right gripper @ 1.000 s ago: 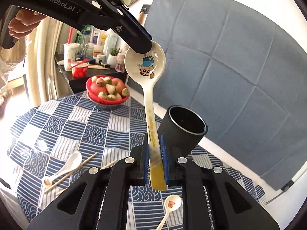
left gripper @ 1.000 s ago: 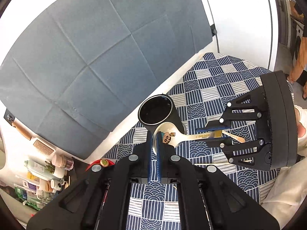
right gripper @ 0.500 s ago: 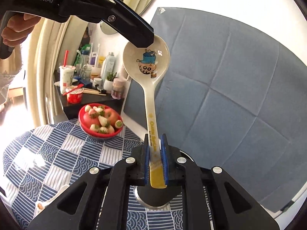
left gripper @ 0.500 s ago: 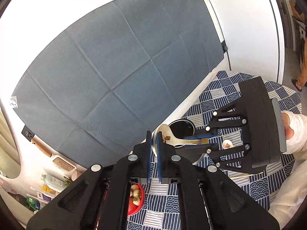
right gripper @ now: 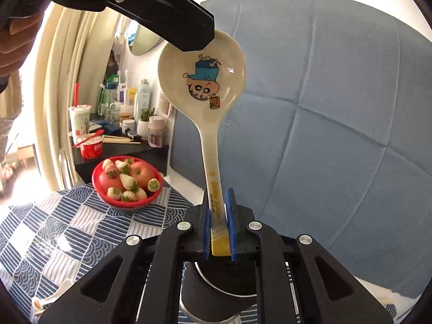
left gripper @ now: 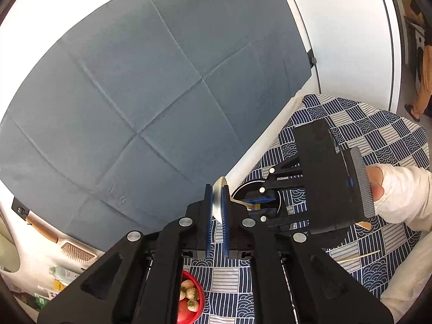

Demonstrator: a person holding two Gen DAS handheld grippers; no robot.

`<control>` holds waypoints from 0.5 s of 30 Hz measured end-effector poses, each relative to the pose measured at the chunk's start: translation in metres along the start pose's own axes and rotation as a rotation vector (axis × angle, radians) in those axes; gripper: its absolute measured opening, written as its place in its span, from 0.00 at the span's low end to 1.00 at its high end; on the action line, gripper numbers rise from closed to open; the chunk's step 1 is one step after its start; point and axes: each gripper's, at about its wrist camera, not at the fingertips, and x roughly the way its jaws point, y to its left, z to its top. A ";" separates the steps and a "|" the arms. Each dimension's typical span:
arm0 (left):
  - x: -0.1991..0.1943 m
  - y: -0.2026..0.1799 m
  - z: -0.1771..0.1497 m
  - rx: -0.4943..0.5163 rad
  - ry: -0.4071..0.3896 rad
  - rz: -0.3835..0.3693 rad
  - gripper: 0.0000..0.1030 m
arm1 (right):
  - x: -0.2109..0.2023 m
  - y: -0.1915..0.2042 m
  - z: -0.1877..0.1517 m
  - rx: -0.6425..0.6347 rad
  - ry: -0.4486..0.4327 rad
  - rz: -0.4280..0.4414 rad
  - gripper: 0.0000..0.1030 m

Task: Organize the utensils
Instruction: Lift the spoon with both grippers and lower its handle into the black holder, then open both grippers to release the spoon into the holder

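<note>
A cream ceramic spoon (right gripper: 202, 81) with a cartoon print is held in the air by both grippers. My right gripper (right gripper: 218, 216) is shut on its handle, near the yellow end. My left gripper (right gripper: 194, 43) comes in from the upper left and clamps the rim of the spoon's bowl. In the left wrist view my left gripper (left gripper: 216, 202) is shut on that white rim (left gripper: 218, 189), and my right gripper (left gripper: 260, 205) faces it, held by a hand (left gripper: 378, 183). A black cup (right gripper: 216, 302) stands directly below the right gripper, its rim (left gripper: 278, 202) partly hidden.
A red bowl of fruit (right gripper: 127, 183) sits on the blue-and-white patterned tablecloth (right gripper: 54, 229). A small white spoon (right gripper: 54, 294) and a chopstick (left gripper: 356, 257) lie on the cloth. A dark shelf (right gripper: 121, 148) holds bottles and cups. A grey padded panel (left gripper: 162, 94) stands behind.
Both grippers carried the spoon toward the cup and a little upward. The cup went from ahead of the right gripper to beneath it. Both grips stayed shut.
</note>
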 end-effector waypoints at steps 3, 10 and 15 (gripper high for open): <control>0.020 0.003 0.000 0.001 0.016 -0.020 0.06 | 0.016 -0.011 -0.008 0.040 0.035 0.011 0.10; 0.067 0.014 -0.007 -0.034 0.068 -0.081 0.06 | 0.045 -0.020 -0.030 0.072 0.133 0.006 0.10; 0.081 0.014 -0.010 -0.041 0.084 -0.104 0.06 | 0.053 -0.023 -0.038 0.095 0.158 0.023 0.10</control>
